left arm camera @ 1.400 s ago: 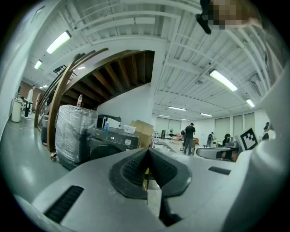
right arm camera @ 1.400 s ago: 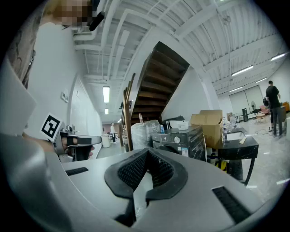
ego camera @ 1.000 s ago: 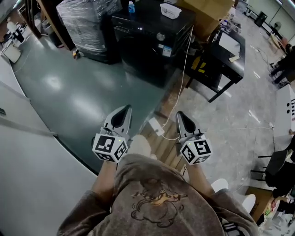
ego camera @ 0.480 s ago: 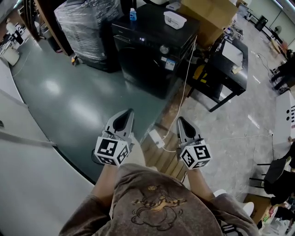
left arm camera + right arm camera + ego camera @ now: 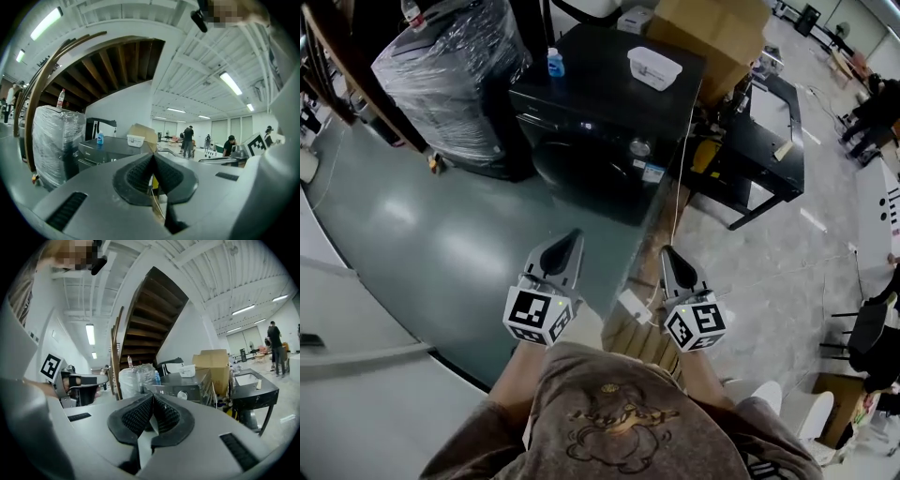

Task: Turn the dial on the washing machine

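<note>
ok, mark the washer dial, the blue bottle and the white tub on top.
dial [image 5: 639,147], head view, centre of the round knob.
blue bottle [image 5: 555,65], head view, middle of its body.
white tub [image 5: 654,68], head view, its top face.

No word or number reads clearly from here. The small white and blue sticker [image 5: 652,172] on the front of the black box-shaped washing machine [image 5: 581,150] has print, too small to make out. Same with the faint marks on the white plastic tub [image 5: 654,67] on top, and the label on the little blue bottle [image 5: 555,64] beside it. The cubes on the left gripper [image 5: 573,234] and right gripper [image 5: 667,251] show black-and-white square codes: patterns only, no letters.
</note>
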Motion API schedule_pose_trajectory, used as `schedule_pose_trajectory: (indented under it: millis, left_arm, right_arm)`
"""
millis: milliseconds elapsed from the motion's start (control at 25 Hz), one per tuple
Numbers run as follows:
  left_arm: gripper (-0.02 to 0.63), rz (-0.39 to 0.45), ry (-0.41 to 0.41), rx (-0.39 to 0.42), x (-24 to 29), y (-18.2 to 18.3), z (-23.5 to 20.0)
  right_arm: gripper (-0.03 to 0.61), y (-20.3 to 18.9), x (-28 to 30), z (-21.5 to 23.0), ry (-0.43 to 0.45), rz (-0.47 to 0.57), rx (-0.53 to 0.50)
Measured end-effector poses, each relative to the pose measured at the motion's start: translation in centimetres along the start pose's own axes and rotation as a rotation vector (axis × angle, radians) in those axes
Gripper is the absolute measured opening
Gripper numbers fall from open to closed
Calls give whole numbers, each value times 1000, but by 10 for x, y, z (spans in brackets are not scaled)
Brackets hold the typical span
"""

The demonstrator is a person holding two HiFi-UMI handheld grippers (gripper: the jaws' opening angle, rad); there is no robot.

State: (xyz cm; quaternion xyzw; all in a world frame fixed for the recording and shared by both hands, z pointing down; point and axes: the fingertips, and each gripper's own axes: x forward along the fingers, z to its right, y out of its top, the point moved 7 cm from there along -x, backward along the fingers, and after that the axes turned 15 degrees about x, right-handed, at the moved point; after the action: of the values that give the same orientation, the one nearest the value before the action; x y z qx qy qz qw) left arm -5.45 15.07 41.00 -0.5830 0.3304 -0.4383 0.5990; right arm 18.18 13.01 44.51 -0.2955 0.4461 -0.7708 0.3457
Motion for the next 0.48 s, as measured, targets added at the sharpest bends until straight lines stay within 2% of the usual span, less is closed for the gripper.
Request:
schedule_pose_trajectory:
  millis: [240, 480]
  left_arm:
    - [-8, -11, -123, 10, 34, 28, -57]
    - [-8, -18, -167, -10, 60, 32, -84]
  right_arm:
    - [2, 29, 49, -23, -121, 28, 40]
    - [2, 43, 75, -26, -182, 36, 47]
